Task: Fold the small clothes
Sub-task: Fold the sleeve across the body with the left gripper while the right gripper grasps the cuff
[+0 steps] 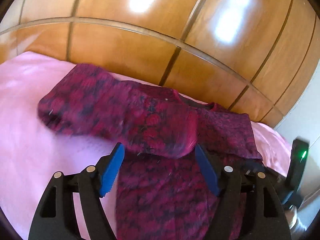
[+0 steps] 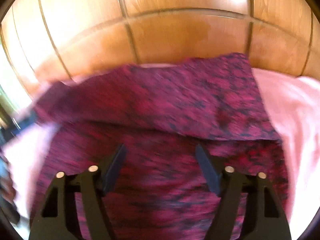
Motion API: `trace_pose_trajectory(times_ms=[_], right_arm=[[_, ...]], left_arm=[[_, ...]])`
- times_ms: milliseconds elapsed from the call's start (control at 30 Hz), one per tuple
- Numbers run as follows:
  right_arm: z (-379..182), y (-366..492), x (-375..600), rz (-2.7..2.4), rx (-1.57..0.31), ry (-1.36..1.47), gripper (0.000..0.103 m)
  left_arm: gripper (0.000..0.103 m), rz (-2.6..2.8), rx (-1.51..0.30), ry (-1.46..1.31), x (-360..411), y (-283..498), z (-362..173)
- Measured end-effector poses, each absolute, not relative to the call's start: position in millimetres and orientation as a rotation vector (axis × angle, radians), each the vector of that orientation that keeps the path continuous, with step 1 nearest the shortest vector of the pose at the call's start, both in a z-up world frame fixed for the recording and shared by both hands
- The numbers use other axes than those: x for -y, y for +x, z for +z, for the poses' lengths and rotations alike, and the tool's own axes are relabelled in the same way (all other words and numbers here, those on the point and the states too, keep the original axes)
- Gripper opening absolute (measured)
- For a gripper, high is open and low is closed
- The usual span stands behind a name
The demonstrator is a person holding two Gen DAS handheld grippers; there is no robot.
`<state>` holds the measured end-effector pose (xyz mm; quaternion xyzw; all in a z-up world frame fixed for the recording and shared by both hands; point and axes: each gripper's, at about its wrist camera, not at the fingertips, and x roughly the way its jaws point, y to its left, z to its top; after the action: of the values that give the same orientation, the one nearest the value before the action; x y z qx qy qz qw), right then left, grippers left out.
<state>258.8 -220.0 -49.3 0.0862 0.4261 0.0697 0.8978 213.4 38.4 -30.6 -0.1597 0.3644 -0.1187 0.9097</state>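
Lying directly ahead of and beneath both tools, the magenta knit garment [image 1: 160, 190] rests on the pink bedsheet [image 1: 30, 120], its body running away from the fingers toward the wooden headboard [image 1: 140, 46].

Left gripper [image 1: 159, 156]: jaws spread, nothing between the blue pads [image 1: 112, 170]; no fabric is pinched. Just beyond its fingertips a sleeve [image 1: 104, 108] lies folded across the upper body, with its long axis running from the left fingertip side toward the neckline [image 1: 196, 104]. The cuff end sits farthest to the left of this gripper.

Right gripper [image 2: 161, 150]: jaws likewise apart and empty, hovering over the garment's body [image 2: 160, 180]. A folded-over flap [image 2: 180, 100] lies ahead of its fingers, with its edge crossing the view from left to right. Motion blur hides the finer detail here.

Judgement: both sleeves appear turned inward, so the coming move is probably a lengthwise fold, taking the near hem toward the neckline. Both grippers stand about equally near the body; neither has an advantage.

Obstructions: none lies on the fabric. A dark device with a green light [image 1: 300, 156] stands to the right of the left gripper, clear of the garment.
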Motion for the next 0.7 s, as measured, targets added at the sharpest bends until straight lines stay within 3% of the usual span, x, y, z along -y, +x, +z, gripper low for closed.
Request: trace_pose_trajectory(times_ms=[200,267,333,400,433,467,700], right_arm=[[-32,291,174,0.394,-0.906,0.376,0.068],[-35,304,151,0.416,-0.922,0.352,0.058],[-42,317,131,0.43,-0.953,0.338,0.057],[-52,332,110,0.437,-1.0,0.321,0.042],[-56,336,103,0.441,-1.015,0.306,0.019],[-56,339,93,0.432,-1.022,0.261,0.005],[26,310,104,0.368,-0.763,0.078,0.004]], left_arm=[[0.072,-0.225,-0.766,-0.392,-58,184,-44],[0.072,-0.222,-0.774,-0.402,-62,174,-49],[0.072,-0.224,-0.781,-0.413,-64,166,-52],[0.072,-0.22,-0.792,-0.413,-64,162,-57],[0.072,-0.219,-0.794,-0.413,-64,162,-58],[0.072,-0.219,-0.798,-0.418,-64,161,-59],[0.072,-0.177,-0.812,-0.445,-70,176,-60]])
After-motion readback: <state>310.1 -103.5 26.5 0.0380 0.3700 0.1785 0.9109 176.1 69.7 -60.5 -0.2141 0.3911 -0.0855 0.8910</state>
